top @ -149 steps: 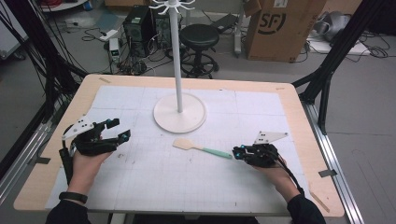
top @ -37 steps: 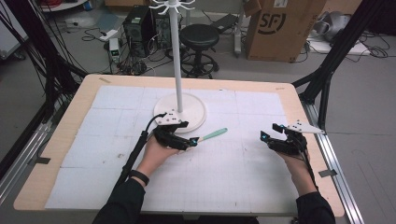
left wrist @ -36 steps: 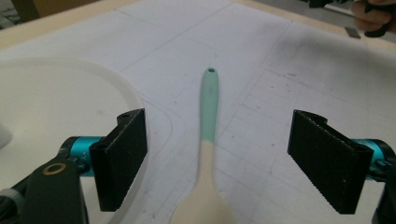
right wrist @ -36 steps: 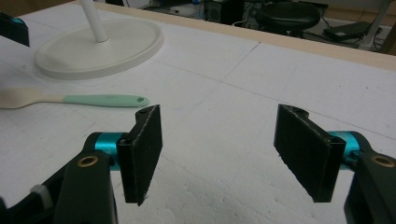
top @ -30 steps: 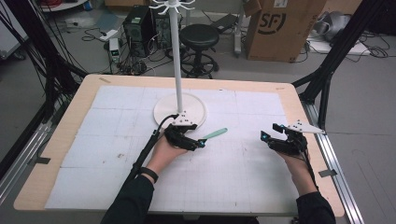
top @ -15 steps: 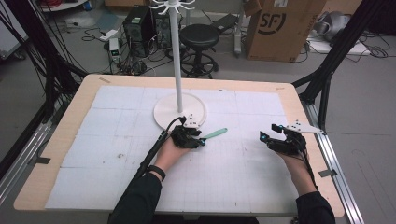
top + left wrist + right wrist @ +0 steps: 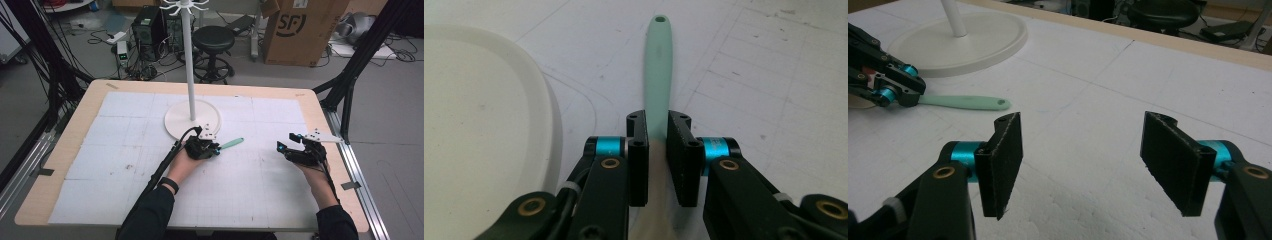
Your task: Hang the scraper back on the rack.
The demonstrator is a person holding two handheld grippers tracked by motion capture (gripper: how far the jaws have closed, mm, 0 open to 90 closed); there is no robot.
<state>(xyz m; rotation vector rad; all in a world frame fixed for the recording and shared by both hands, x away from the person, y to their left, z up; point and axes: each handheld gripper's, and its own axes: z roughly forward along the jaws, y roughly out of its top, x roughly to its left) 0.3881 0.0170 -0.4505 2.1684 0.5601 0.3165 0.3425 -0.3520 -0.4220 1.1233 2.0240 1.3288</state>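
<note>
Since five seconds ago your left hand has come from the left part of the table to its middle, and your right hand has shifted a little to the right. You work on a wide wooden table (image 7: 65, 145) covered with a white gridded mat (image 7: 250, 180). On this mat stands a tall white coat stand with a round flat base (image 7: 192, 119), towards the far side of the table. Your right gripper (image 7: 292, 150) rests near the right edge of the mat, well apart from the other things, and its two black jaws stand wide apart with nothing between them. Your left gripper (image 7: 212, 149) lies just in front of the round base; its jaws have just been closing and now they clamp the small spatula with a mint-green handle (image 7: 658, 65) where the handle meets the pale head. The spatula lies flat on the mat, and its handle points away from the gripper, to the right.
</note>
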